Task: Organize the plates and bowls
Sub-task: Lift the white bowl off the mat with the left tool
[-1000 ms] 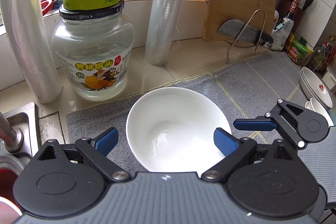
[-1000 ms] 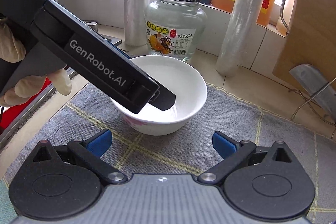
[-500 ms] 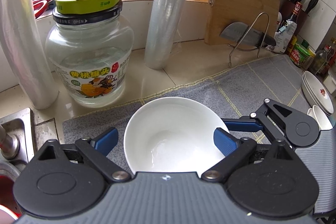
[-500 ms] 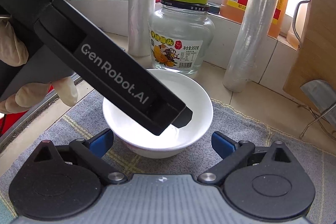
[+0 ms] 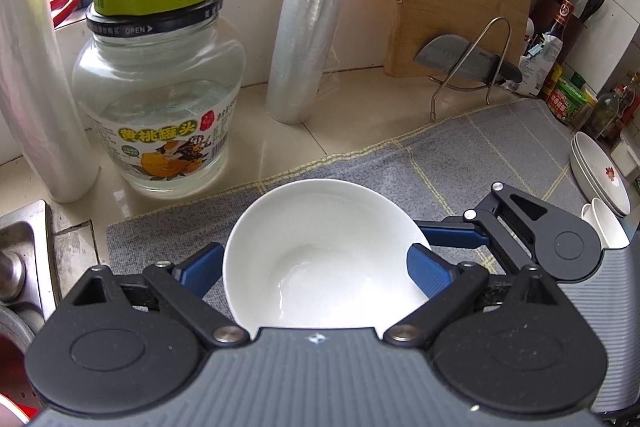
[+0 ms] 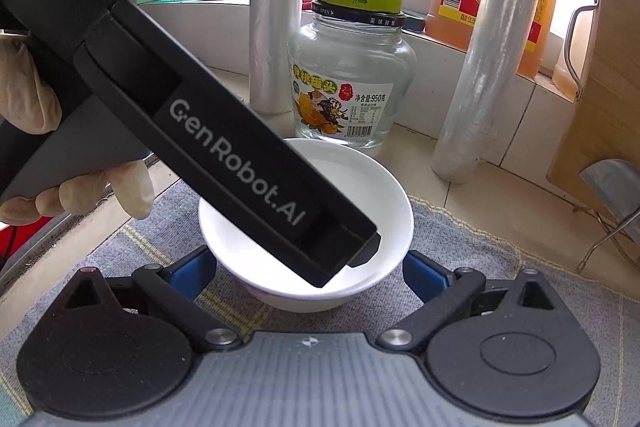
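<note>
The white bowl (image 5: 320,251) sits on the grey mat (image 5: 460,163) just before the glass jar (image 5: 160,99); left tool (image 5: 316,267) and right tool (image 6: 308,271) both spread around it, pads not visibly pressing

- The left wrist view looks steeply down and forward along its own left gripper (image 5: 316,269), close over the round white ceramic bowl (image 5: 324,255) that sits between its blue fingertips.
- The right wrist view looks down along the right gripper (image 6: 308,273) from the bowl's (image 6: 384,211) other side, equally near, with the left gripper's black body crossing in front.
- Both views share the bowl, the grey woven mat (image 5: 460,163) (image 6: 492,247) under the claws, and the clear glass jar with a green lid (image 5: 156,99) (image 6: 352,75) beyond the fingertips.
- The left wrist view also catches the right gripper at its right side.
</note>
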Available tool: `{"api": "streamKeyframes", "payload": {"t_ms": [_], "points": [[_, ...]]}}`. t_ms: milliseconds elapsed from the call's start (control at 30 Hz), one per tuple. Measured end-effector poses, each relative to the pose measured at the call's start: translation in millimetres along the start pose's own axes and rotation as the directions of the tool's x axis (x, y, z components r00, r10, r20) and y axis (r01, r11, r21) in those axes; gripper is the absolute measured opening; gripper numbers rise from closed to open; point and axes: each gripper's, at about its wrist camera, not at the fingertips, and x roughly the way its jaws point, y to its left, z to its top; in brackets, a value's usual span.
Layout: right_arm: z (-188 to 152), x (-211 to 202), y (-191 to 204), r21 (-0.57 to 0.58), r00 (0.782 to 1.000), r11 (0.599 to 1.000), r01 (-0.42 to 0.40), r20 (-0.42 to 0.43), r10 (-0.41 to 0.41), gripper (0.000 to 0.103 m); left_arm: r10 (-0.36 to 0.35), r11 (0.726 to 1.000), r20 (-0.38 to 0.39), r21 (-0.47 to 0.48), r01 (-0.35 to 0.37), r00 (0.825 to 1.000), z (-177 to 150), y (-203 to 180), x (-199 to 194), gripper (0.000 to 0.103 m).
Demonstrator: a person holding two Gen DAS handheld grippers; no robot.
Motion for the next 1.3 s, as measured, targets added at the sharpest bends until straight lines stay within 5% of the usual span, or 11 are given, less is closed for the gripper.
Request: {"api": "streamKeyframes", "payload": {"t_ms": [1300], "points": [[3.0, -7.6, 0.5, -0.003, 1.000, 1.000, 0.003, -0.022, -0.003, 0.093, -0.058, 0.998, -0.015, -0.016, 0.058, 0.998, 0.8, -4.9, -7.7, 0.093]]}}
